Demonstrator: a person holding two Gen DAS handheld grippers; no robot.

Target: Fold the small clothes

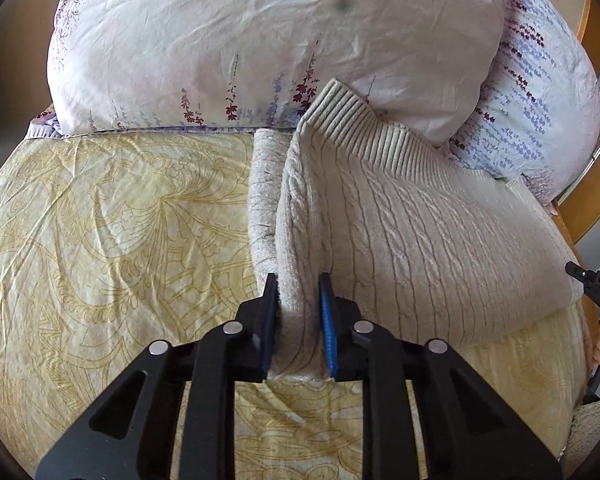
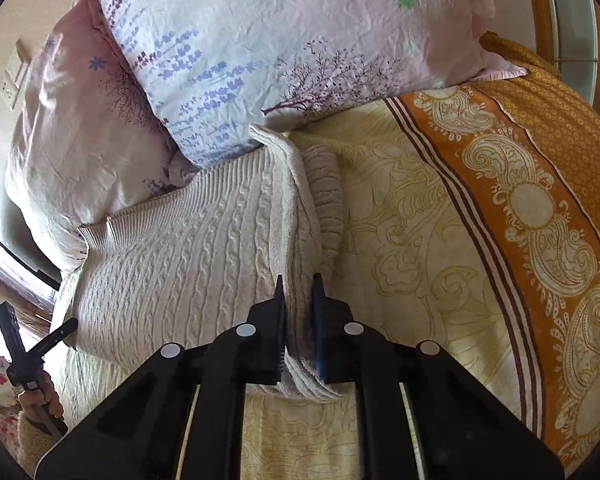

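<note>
A cream cable-knit sweater (image 1: 420, 232) lies on the yellow patterned bedspread (image 1: 112, 232), its ribbed hem against the pillows. My left gripper (image 1: 299, 280) is shut on the sweater's left edge, pinching a raised fold of knit between its pads. My right gripper (image 2: 299, 280) is shut on the sweater's (image 2: 188, 240) right edge in the same way, with a folded sleeve beside it. The other gripper shows at the edge of each view: the right one in the left wrist view (image 1: 596, 284), the left one in the right wrist view (image 2: 24, 344).
Several floral pillows (image 1: 240, 40) are stacked against the headboard just behind the sweater. An orange paisley border (image 2: 540, 208) of the bedspread runs along the right. A wooden bed frame (image 1: 592, 28) stands at the far right.
</note>
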